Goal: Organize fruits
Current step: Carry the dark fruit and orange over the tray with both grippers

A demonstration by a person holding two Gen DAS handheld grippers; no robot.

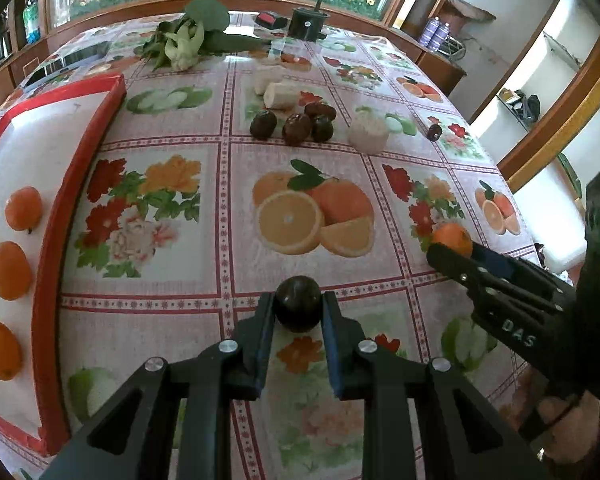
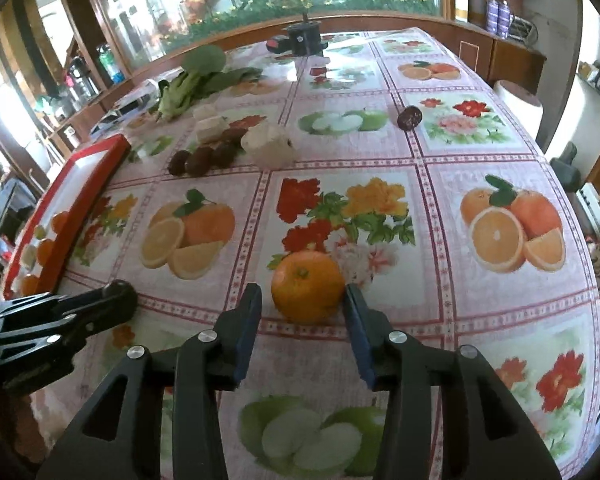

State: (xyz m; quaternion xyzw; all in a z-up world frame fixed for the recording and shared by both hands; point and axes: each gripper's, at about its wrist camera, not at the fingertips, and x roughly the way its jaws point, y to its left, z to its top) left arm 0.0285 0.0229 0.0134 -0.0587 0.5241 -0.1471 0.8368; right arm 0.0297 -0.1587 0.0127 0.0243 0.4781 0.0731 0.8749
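My left gripper [image 1: 298, 312] is shut on a dark round fruit [image 1: 298, 307], low over the tablecloth. A red-rimmed white tray [image 1: 80, 184] lies to its left with three oranges [image 1: 11, 270] in a row. My right gripper [image 2: 303, 304] is open around an orange [image 2: 307, 286] that rests on the cloth; its right finger is close to the fruit, the left stands apart. That orange also shows in the left wrist view [image 1: 452, 238] at the right gripper's tips. Several dark fruits [image 1: 292, 124] and pale banana pieces [image 1: 278, 90] lie mid-table.
A pale ridged round piece [image 1: 368, 133] and a lone dark fruit [image 1: 435, 132] lie right of the dark fruits. Leafy greens [image 1: 188, 40] and a black cylinder [image 1: 308, 24] stand at the far end. The table's right edge [image 2: 588, 240] drops off near my right gripper.
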